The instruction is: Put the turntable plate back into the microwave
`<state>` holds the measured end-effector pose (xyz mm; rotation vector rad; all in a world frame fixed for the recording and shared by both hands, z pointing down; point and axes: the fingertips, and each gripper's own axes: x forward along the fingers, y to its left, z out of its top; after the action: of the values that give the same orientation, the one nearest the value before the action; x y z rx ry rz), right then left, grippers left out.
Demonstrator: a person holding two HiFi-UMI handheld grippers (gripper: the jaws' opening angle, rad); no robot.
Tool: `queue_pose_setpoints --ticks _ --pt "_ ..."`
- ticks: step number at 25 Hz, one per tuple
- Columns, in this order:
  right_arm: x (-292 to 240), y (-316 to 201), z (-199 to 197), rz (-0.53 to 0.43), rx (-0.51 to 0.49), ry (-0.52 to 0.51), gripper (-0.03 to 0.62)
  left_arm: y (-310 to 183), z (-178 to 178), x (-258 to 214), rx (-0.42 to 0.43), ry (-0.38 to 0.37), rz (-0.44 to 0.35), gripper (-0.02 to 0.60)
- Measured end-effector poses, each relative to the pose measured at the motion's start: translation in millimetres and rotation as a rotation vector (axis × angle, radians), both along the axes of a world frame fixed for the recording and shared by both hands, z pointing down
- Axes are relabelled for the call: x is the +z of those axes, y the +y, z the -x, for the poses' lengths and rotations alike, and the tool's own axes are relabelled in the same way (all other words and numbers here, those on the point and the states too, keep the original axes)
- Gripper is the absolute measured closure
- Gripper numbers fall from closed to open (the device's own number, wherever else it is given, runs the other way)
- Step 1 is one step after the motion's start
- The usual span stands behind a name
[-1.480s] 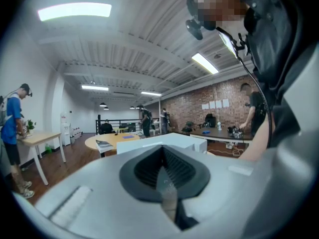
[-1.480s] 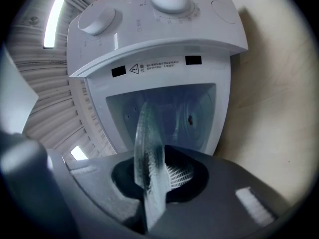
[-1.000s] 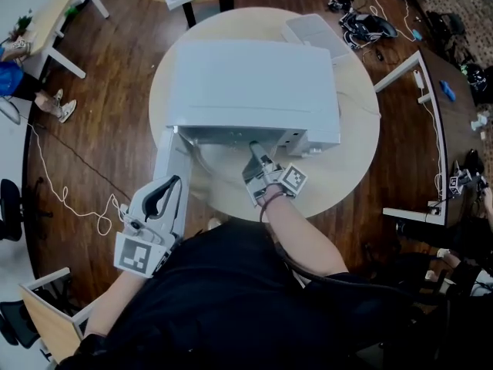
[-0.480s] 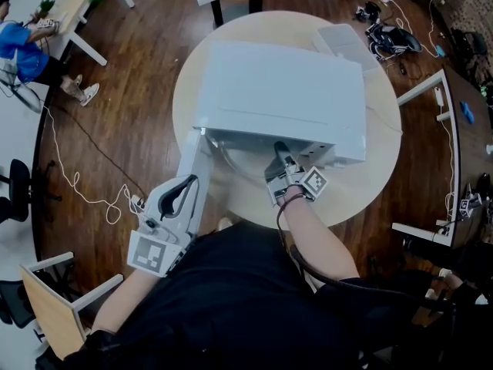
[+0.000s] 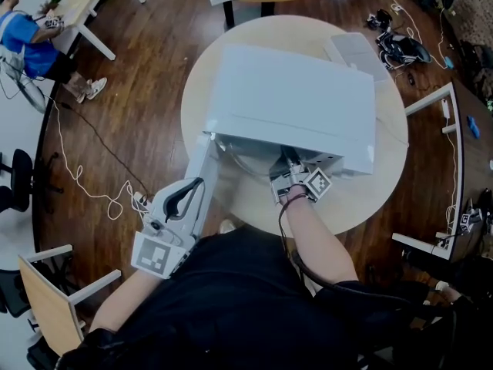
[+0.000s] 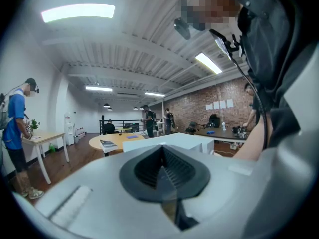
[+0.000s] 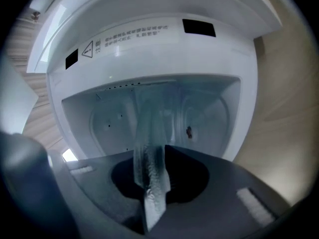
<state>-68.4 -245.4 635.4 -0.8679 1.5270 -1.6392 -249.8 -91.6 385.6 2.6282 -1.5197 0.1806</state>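
Round table, white microwave: right fingers pinch clear glass plate, left fingers closed

Left of your left gripper lies dark wood floor. Beyond it stand a round wooden table, a brick wall and ceiling strip lights.

The right arm is reaching forward, its right gripper pointing level, jaws clamping the rim of the turntable plate. The left gripper is hanging back, jaws pressing together, empty.
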Motion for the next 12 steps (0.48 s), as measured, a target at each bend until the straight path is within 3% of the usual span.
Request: queue_pose_setpoints --ticks 12 --pt "3.8 -15.6 2.9 0.009 0.015 0.003 0.557 -3.4 6.3 2.2 -0.024 0.018 0.024 0.575"
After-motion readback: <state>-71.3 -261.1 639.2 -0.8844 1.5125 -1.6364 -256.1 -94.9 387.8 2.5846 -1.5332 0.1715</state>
